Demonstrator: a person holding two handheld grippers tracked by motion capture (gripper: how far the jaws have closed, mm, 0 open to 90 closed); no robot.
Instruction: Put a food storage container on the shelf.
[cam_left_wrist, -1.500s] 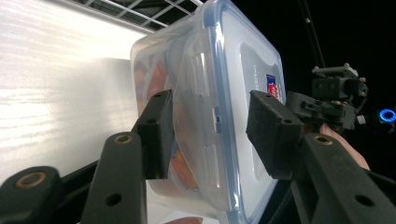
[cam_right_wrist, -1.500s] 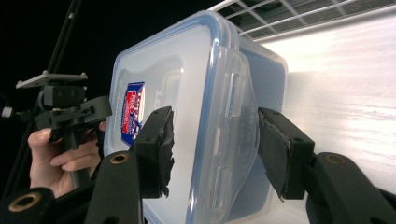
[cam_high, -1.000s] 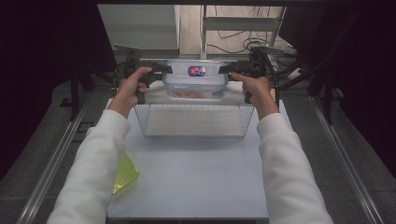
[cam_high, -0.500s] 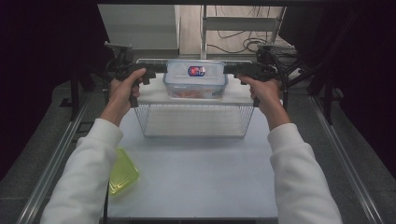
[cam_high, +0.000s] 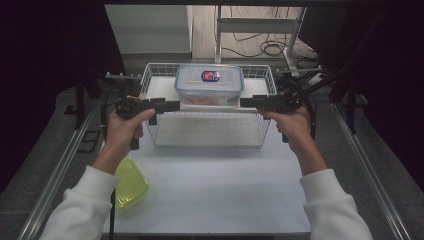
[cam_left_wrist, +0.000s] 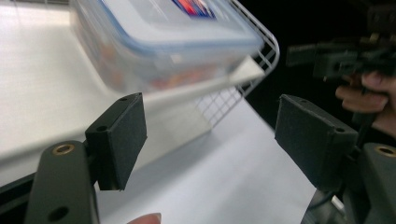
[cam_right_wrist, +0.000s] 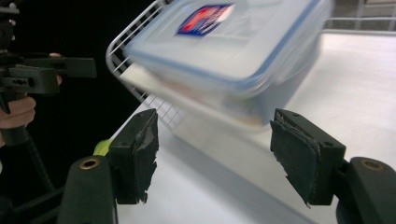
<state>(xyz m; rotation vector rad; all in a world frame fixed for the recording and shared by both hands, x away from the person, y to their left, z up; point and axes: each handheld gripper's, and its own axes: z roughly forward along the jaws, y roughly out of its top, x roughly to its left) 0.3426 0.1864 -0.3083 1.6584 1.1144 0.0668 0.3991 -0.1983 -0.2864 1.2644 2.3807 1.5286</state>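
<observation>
Both hands have drawn back toward the near side of the table since the earlier frames, off the ends of the clear lidded container (cam_high: 209, 86), and each gripper's jaws have just been opening with nothing between them.

Item: clear lidded container, blue-rimmed lid with a red-and-blue label, orange-red contents faintly visible through the wall. Location: inside the white wire basket (cam_high: 150, 75), against its far side, roughly central between the basket's left and right walls. The basket stands at the far edge of the white table (cam_high: 215, 195).

Item: left gripper (cam_high: 173, 105). Jaws well apart, empty; held level just outside the basket's left wall, pointing inward toward the container.

Item: right gripper (cam_high: 245, 103). Jaws well apart, empty; held level at the basket's right wall, pointing inward.

Item: yellow-green lid or shallow tub (cam_high: 129, 184), near the table's left edge, close to the near corner, apart from the basket.

Step in hand, as judged: release after setting the container down in the basket; the placing looks complete.

Next move, as judged: withdraw both grippers clear of the wire walls without snagging them, then possibly turn to the yellow-green piece.
</observation>
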